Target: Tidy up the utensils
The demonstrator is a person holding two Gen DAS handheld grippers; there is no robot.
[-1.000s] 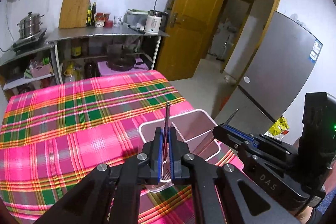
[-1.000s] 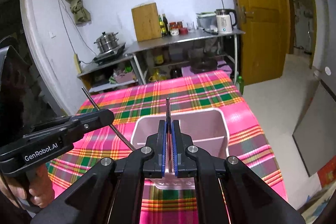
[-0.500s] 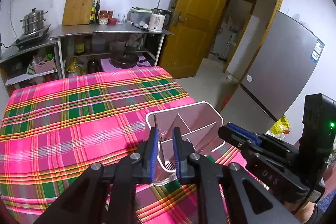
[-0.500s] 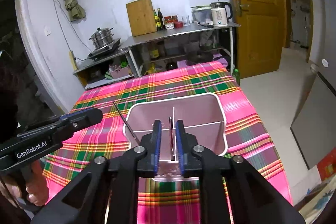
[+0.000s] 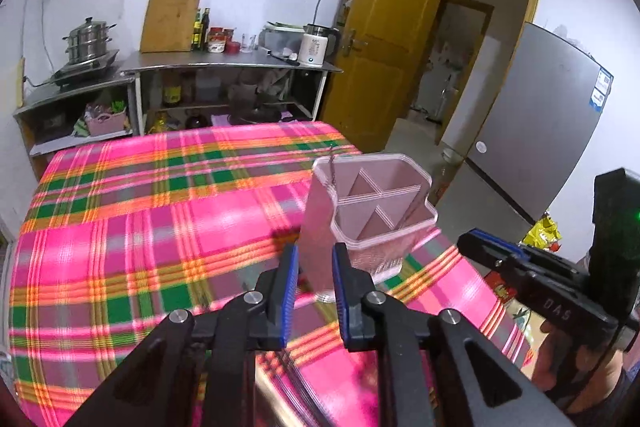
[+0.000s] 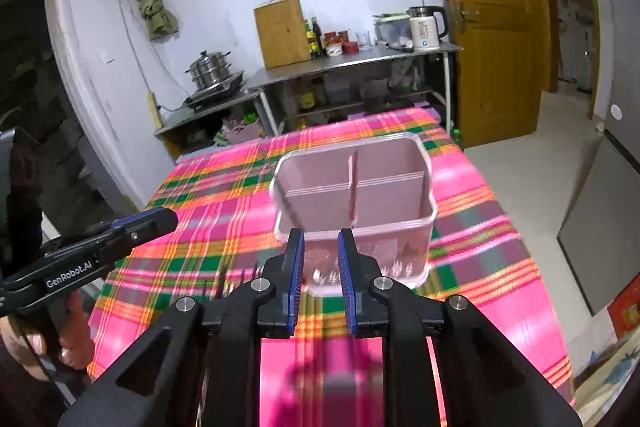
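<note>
A pink plastic utensil holder (image 5: 372,215) with divided compartments stands upright on the plaid tablecloth (image 5: 160,211). It also shows in the right wrist view (image 6: 354,203). Thin metal utensils lean inside it: one at its left corner (image 5: 330,167) and one at its right side (image 5: 416,205). My left gripper (image 5: 314,287) is open and empty, just in front of the holder. My right gripper (image 6: 320,281) is open and empty, close in front of the holder's near wall. Each gripper shows in the other's view, the right (image 5: 532,287) and the left (image 6: 108,247).
A steel shelf unit (image 5: 224,67) with a kettle, jars, a cutting board and a pot stands beyond the table's far edge. A wooden door (image 5: 384,27) and a grey fridge (image 5: 536,131) are to the right. The holder stands near the table's right edge.
Both grippers were shut on thin metal utensils above the holder. They opened, the utensils dropped into the compartments, and both grippers pulled back and down in front of the holder.
</note>
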